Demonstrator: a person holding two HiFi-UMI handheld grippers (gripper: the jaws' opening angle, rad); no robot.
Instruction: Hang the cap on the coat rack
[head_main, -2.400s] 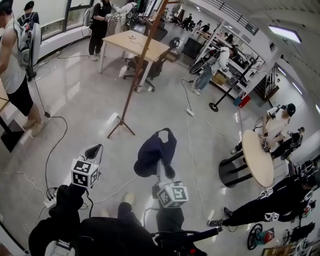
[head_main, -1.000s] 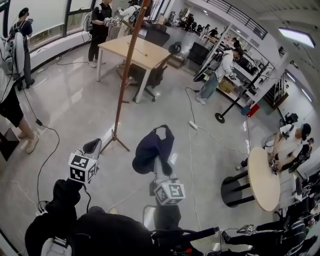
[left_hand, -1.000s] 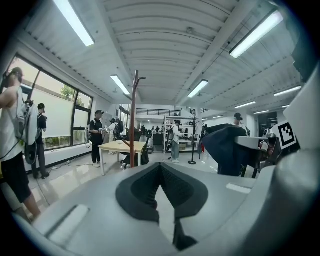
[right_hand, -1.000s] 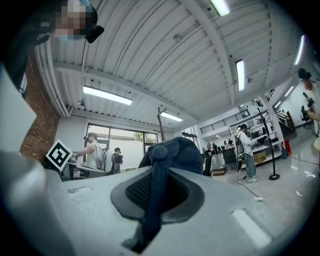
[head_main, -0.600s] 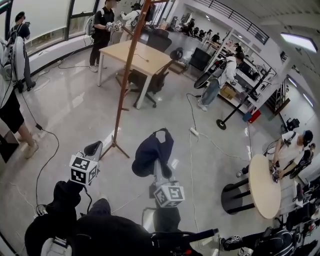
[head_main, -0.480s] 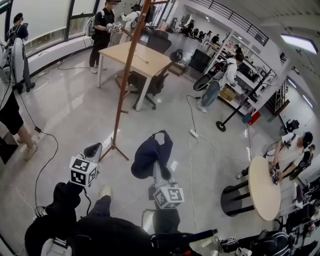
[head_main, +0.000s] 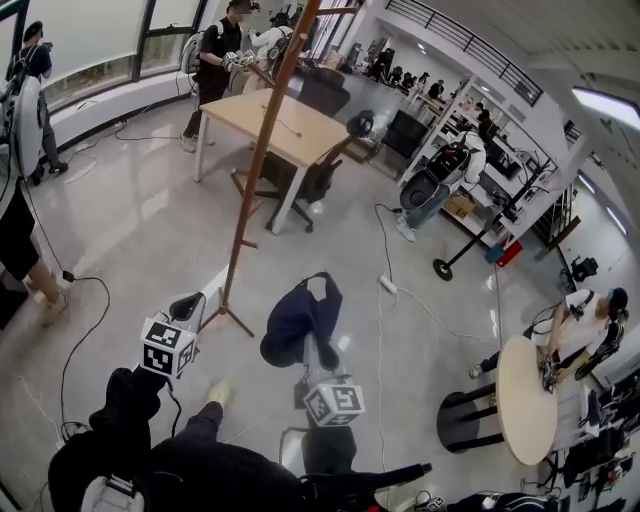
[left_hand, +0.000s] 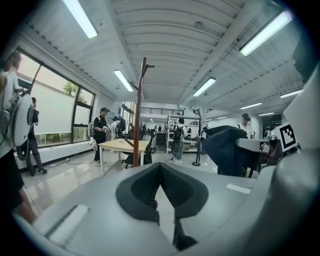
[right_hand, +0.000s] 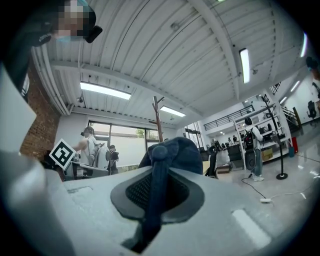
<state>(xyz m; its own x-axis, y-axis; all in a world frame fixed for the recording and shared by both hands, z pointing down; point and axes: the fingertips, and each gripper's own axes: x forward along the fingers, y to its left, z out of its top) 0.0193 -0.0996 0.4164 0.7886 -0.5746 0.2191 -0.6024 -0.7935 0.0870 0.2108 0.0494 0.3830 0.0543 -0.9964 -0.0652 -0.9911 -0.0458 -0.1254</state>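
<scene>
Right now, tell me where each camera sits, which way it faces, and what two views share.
Head view: on the person's head, looking steeply down at the floor; both sleeves, the left claw and the right claw holding the cap show.
Left gripper view: on the left claw, facing the coat rack; its shut, empty jaws show.
Right gripper view: on the right claw, looking along jaws shut on the cap.
Shared: all three show the cap and coat rack.
</scene>
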